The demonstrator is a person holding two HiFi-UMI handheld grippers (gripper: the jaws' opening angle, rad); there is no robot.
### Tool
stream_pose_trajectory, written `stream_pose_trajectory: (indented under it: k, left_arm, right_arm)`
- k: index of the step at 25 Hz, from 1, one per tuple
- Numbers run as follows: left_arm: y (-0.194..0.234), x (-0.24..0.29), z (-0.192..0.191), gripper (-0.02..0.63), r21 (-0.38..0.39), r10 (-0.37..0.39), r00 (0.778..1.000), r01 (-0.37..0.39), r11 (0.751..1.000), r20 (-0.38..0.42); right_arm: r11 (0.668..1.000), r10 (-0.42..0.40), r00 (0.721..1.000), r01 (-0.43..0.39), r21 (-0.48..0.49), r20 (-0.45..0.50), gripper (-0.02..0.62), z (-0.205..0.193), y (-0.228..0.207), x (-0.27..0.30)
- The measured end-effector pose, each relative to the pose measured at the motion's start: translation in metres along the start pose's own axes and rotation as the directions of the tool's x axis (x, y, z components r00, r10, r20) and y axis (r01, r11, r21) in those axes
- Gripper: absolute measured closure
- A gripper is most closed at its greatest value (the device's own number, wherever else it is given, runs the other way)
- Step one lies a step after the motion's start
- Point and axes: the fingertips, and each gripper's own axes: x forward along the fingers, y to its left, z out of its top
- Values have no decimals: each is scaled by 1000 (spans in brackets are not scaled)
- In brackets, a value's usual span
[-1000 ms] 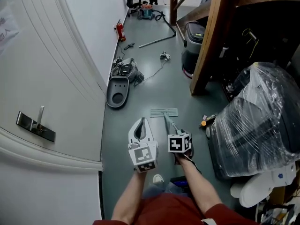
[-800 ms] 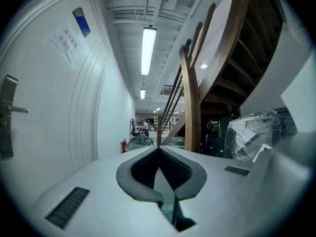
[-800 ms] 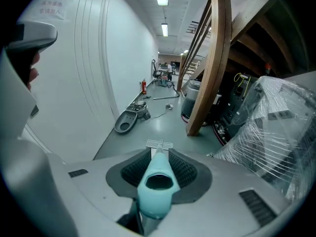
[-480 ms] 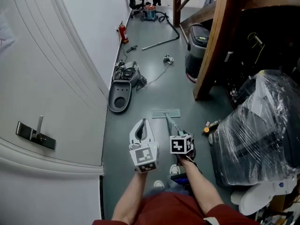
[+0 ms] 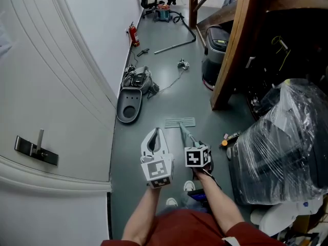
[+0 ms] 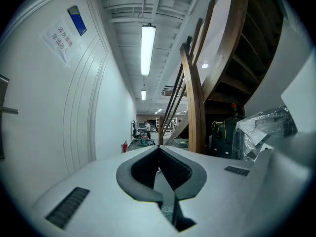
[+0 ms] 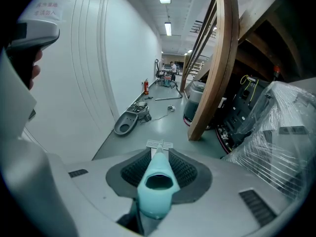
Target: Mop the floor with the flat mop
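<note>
The flat mop's pale head (image 5: 180, 122) lies flat on the grey-green floor just ahead of me, and its handle slopes back to my right gripper (image 5: 193, 146). In the right gripper view, the right gripper (image 7: 159, 153) is shut on the teal mop handle (image 7: 157, 181), with the mop head (image 7: 159, 144) straight beyond the jaws. My left gripper (image 5: 155, 136) hovers beside it on the left, apart from the handle. In the left gripper view, the left gripper (image 6: 159, 148) is shut with nothing between its pads.
A white door (image 5: 56, 111) with a handle (image 5: 36, 150) fills the left. A grey oval shell (image 5: 128, 105) and tangled gear lie by the wall, with a fire extinguisher (image 5: 135, 35) farther on. A wooden post (image 5: 230, 50), a black bin (image 5: 215, 47) and a plastic-wrapped bulk (image 5: 282, 137) crowd the right.
The scene has slid slightly in the head view as the person shifted forward. Both grippers keep the same pose, and the mop head stays just ahead on the floor.
</note>
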Motion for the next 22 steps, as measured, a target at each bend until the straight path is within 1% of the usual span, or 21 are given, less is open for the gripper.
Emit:
stream_pose_trajectory:
  k: [12, 18, 22]
  left_arm:
    - [10, -11, 1, 591, -4, 5, 1000, -5, 1000, 10]
    - [14, -25, 0, 591, -6, 2, 1000, -2, 1000, 10]
    - [15, -40, -2, 591, -13, -14, 1000, 14, 1000, 12]
  right_arm:
    - [1000, -9, 1000, 9, -5, -4, 476, -4, 9, -5]
    - [1000, -16, 999, 15, -17, -30, 476, -21, 16, -8]
    - [999, -26, 999, 25, -33, -41, 476, -36, 23, -11]
